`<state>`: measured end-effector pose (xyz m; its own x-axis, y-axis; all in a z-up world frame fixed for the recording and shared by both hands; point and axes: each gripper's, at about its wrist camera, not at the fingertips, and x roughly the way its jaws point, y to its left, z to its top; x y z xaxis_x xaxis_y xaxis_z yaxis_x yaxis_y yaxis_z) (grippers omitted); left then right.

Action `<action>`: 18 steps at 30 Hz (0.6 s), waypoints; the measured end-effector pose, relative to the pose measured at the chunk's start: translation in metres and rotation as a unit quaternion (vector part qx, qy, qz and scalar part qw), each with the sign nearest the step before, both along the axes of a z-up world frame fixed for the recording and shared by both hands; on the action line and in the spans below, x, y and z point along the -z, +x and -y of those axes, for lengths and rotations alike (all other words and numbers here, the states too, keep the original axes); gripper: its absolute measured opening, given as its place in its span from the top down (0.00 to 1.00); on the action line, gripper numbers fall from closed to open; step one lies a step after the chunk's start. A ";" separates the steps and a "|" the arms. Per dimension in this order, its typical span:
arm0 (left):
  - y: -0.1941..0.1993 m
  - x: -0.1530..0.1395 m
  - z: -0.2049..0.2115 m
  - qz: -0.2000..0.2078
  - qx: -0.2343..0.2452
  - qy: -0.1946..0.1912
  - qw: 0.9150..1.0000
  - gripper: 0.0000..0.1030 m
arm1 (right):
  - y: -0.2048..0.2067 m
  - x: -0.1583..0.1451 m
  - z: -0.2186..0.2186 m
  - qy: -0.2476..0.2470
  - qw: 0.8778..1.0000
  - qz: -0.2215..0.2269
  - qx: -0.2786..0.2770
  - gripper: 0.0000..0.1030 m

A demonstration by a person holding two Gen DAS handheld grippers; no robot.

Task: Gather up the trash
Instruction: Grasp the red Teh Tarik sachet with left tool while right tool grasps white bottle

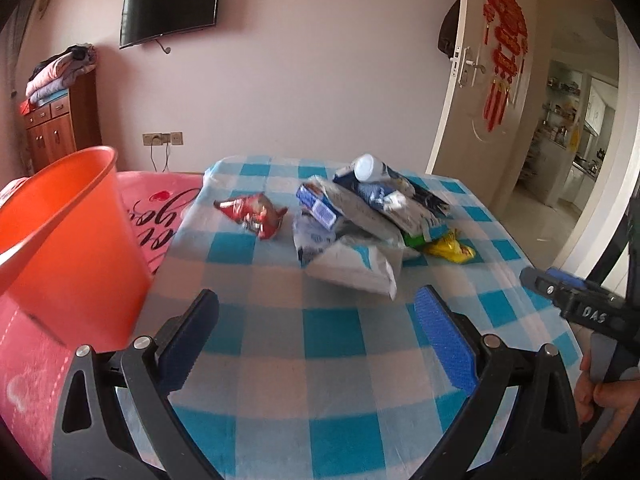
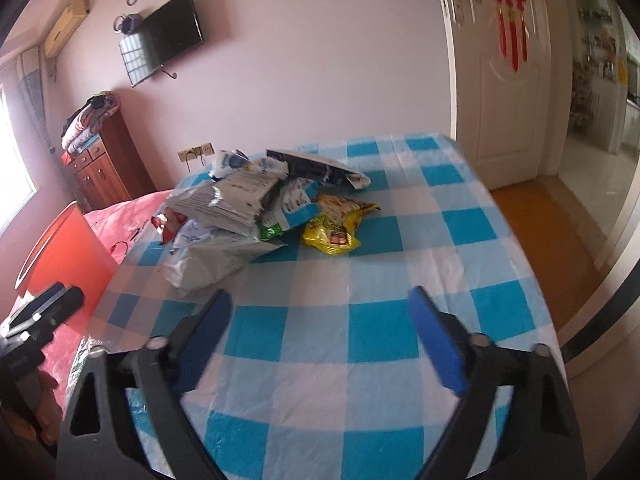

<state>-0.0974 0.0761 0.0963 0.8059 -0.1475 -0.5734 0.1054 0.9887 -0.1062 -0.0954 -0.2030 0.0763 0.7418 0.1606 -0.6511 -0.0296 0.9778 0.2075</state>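
Note:
A pile of trash lies on the blue-checked table (image 1: 280,340): grey-white bags (image 1: 352,264), a blue box (image 1: 318,204), a white bottle (image 1: 366,168), a red wrapper (image 1: 252,210) apart to the left and a yellow wrapper (image 1: 450,248) on the right. The pile (image 2: 228,208) and the yellow wrapper (image 2: 332,226) also show in the right wrist view. An orange bucket (image 1: 68,232) stands left of the table. My left gripper (image 1: 316,304) is open and empty, short of the pile. My right gripper (image 2: 320,300) is open and empty over the cloth (image 2: 360,280), near the pile's front.
A pink bed cover (image 1: 160,208) lies behind the bucket. A wooden cabinet (image 1: 60,128) with folded clothes stands at the back left. An open white door (image 1: 480,80) leads to a kitchen on the right. The table's right edge drops to an orange floor (image 2: 552,232).

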 end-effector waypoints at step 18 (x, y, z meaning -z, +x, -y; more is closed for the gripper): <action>0.155 0.027 -0.054 -0.079 -0.100 -0.064 0.990 0.05 | 0.094 0.042 0.026 0.081 0.994 -0.071 -0.015 0.20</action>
<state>0.0579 0.1303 0.0696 0.7284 -0.0745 -0.6811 -0.1186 0.9654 -0.2324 -0.0013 -0.2293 0.0344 0.6372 0.2924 -0.7131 -0.0170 0.9303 0.3664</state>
